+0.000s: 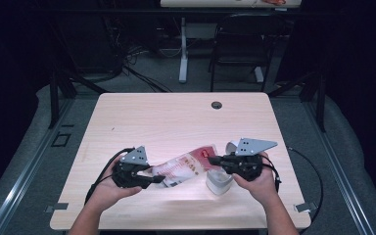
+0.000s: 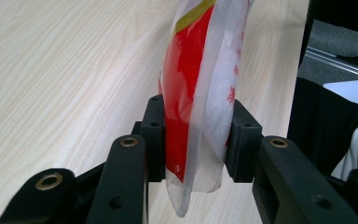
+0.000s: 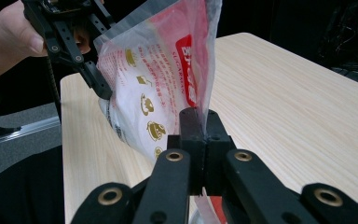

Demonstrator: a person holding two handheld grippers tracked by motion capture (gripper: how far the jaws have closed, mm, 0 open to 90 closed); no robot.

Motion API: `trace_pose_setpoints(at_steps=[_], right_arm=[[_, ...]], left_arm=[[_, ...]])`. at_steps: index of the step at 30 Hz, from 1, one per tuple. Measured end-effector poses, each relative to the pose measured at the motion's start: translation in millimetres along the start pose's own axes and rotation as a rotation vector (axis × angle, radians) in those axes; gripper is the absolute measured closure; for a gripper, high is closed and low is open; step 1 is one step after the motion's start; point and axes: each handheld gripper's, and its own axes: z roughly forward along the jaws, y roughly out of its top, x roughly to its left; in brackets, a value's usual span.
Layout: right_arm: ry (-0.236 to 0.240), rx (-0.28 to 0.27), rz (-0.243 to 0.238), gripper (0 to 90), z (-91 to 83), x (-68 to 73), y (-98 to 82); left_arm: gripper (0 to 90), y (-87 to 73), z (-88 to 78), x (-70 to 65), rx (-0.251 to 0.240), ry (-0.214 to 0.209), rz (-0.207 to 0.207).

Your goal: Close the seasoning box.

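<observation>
Hanging between both grippers above the table (image 1: 127, 117): plastic bag (image 1: 183, 166) of white granules. Left gripper (image 1: 149, 178) clamped on its filled end, right gripper (image 1: 215, 160) pinched shut on thin film — likely slipping or tearing, spilling beside the white cup (image 1: 219, 182).

We see a light wooden worktop (image 1: 176, 117) with a small round cable hole (image 1: 217, 105) near its far edge. Around it lies a grey floor (image 1: 39, 147), and metal rails (image 1: 24, 169) run along both sides. Behind the worktop stands a black chair (image 1: 240, 44), beside the white leg (image 1: 183, 49) of another table. Dark cables (image 1: 137, 61) lie on the floor there. The room around is very dark.
</observation>
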Motion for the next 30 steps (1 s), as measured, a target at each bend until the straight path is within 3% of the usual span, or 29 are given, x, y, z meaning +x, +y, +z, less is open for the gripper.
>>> trace_pose_setpoints(at_steps=[30], right_arm=[[0.010,-0.020,0.031,90.0,-5.8,-4.2,-9.2]], left_arm=[[67.1,13.5,-10.9,5.1,-0.033,-0.014,0.003]])
